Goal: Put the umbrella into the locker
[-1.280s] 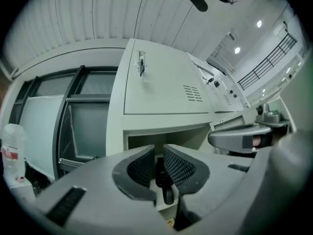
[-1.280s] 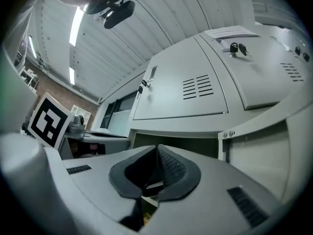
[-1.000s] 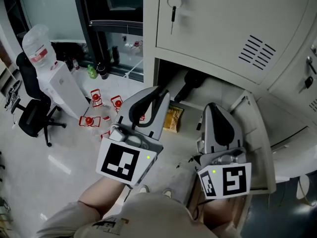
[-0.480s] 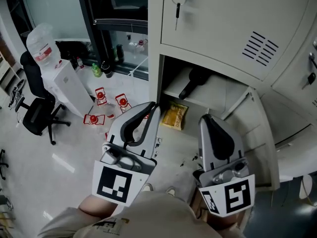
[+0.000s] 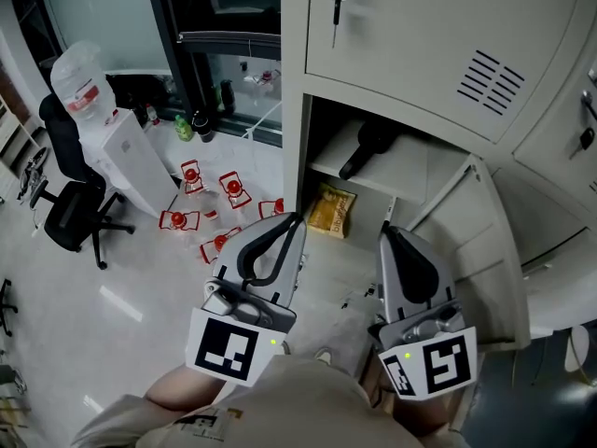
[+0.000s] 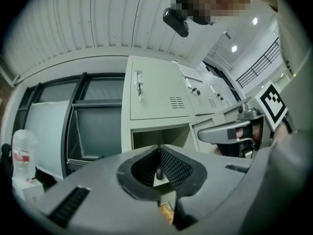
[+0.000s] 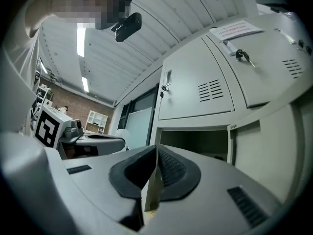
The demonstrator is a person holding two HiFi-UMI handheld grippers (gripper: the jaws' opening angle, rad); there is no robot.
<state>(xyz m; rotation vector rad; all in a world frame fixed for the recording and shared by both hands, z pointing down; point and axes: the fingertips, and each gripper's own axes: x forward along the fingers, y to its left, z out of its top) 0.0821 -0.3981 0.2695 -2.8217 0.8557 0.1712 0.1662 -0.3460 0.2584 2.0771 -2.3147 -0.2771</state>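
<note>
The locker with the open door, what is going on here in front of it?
A person holds tongs in each hand before the open locker. The left tongs and the right tongs are both shut and empty. The black umbrella already lies on the shelf inside, and the door stands open at the right. A yellow packet lies below the shelf.

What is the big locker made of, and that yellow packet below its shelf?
The locker looks like painted sheet metal, pale grey and smooth: a thin flat door, punched vent slots, and a hanging key. The yellow packet looks like crinkly plastic or foil film, judging by its creases. I can't tell which.
</note>
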